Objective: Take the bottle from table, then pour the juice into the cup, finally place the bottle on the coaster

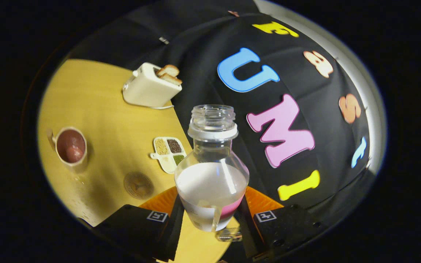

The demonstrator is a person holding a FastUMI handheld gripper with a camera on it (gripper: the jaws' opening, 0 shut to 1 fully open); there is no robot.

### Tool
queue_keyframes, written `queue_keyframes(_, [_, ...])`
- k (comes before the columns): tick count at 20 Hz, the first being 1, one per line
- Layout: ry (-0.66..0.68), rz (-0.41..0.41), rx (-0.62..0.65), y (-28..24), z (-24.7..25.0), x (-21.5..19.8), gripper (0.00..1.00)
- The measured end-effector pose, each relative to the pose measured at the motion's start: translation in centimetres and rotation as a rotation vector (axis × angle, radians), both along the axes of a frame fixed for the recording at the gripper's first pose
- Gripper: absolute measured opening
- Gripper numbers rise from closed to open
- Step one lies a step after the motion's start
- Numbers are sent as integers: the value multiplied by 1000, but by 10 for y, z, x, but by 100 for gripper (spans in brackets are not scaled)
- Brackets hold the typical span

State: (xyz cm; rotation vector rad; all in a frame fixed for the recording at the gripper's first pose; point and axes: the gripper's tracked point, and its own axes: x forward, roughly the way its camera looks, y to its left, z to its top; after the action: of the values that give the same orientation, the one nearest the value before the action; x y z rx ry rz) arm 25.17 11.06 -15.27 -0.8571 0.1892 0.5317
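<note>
A clear plastic bottle [212, 168] with no cap stands between my fingers, held above the table with a pale liquid low in it and a pink band near its base. My gripper [210, 213] is shut on the bottle's lower body, both fingers pressing its sides. The view is tilted. A beige cup [71, 148] with pinkish juice inside stands on the table [112, 124], well off to the left of the bottle. A round brown coaster [138, 185] lies flat between the cup and my left finger.
A white toaster [151, 87] with toast slices sits far back on the table. A small divided dish [169, 153] of grains lies just left of the bottle. Droplets show on the table below the cup.
</note>
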Motion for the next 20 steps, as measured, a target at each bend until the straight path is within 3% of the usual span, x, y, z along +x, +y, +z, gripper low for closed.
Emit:
queue_keyframes(5, [146, -22, 320, 19, 11, 0, 71])
queue_keyframes(11, [204, -63, 501, 37, -13, 8, 71])
queue_keyframes(14, [191, -108, 583, 35, -32, 13, 71])
queue_keyframes(20, [287, -222, 748, 45, -84, 23, 71])
